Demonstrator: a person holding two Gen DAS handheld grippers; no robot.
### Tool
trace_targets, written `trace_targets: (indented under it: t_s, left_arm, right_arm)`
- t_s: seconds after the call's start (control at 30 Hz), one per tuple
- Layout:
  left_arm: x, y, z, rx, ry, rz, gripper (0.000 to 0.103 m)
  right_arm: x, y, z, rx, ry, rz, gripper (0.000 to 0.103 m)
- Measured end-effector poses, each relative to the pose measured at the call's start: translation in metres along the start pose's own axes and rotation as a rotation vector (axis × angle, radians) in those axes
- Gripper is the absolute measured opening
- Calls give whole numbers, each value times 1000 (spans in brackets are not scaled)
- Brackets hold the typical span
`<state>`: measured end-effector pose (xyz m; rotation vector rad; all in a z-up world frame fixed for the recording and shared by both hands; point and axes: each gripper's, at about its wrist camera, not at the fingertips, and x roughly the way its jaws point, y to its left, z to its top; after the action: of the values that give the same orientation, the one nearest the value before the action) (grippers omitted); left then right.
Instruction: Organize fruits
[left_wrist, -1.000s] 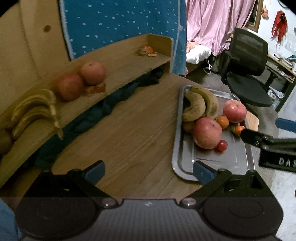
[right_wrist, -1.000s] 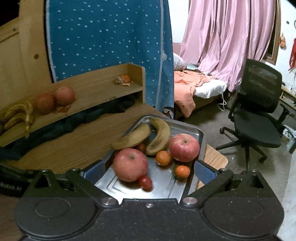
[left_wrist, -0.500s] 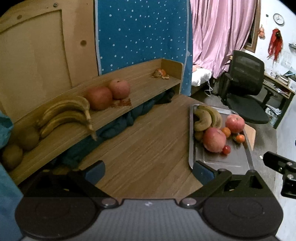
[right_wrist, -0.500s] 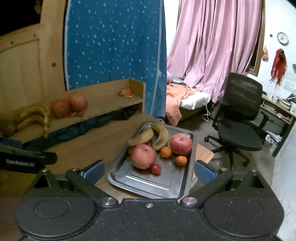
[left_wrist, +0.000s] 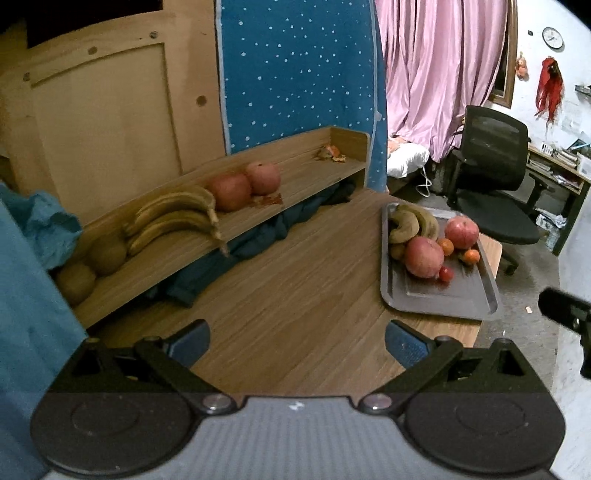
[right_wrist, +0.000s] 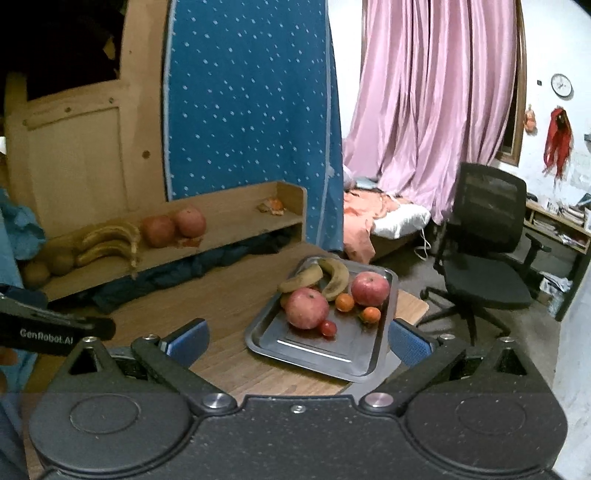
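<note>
Two hand-held grippers here, and both have their jaws spread wide with nothing between them. Using the metal tray as the landmark: far to the left of it, up on the low wooden shelf, sit two brownish round fruits, then a bunch of overripe bananas, then two red apples touching each other, and some orange peel scraps at the shelf's far end. Dark blue cloth is stuffed under the shelf.

The left hand-held gripper hovers over bare counter, left of the tray. The tray itself sits at the counter's right edge, holding two bananas at the back, a big red apple in front of them, a second apple to its right, two small oranges between and just in front of the apples, and a cherry tomato touching the big apple. The right hand-held gripper hangs just in front of the tray, clear of all the fruit.

Right of the tray, off the counter, there's a black office chair and a pink curtain behind it.
</note>
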<state>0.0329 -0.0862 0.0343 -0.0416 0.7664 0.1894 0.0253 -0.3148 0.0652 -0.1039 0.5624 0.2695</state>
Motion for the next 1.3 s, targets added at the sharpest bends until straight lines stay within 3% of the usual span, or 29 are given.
trace_targets:
  t_s: [0.2,0.73,1.03,1.3]
  left_arm:
    - [-25,2,-13,33,17,62,103]
    - [-25,35,-29,195,-27,-46,103]
    - [-15,48,-28,192,0,-82,103]
    - [-13,52,-27,189,2,-87,103]
  right_arm:
    - [-20,8,-11,62,-12,33,102]
    - [-35,55,-31,125,8,-70,102]
    - [-33,62,-36,145,59,-125,102]
    - [-30,64,-35,142,73,-123,102]
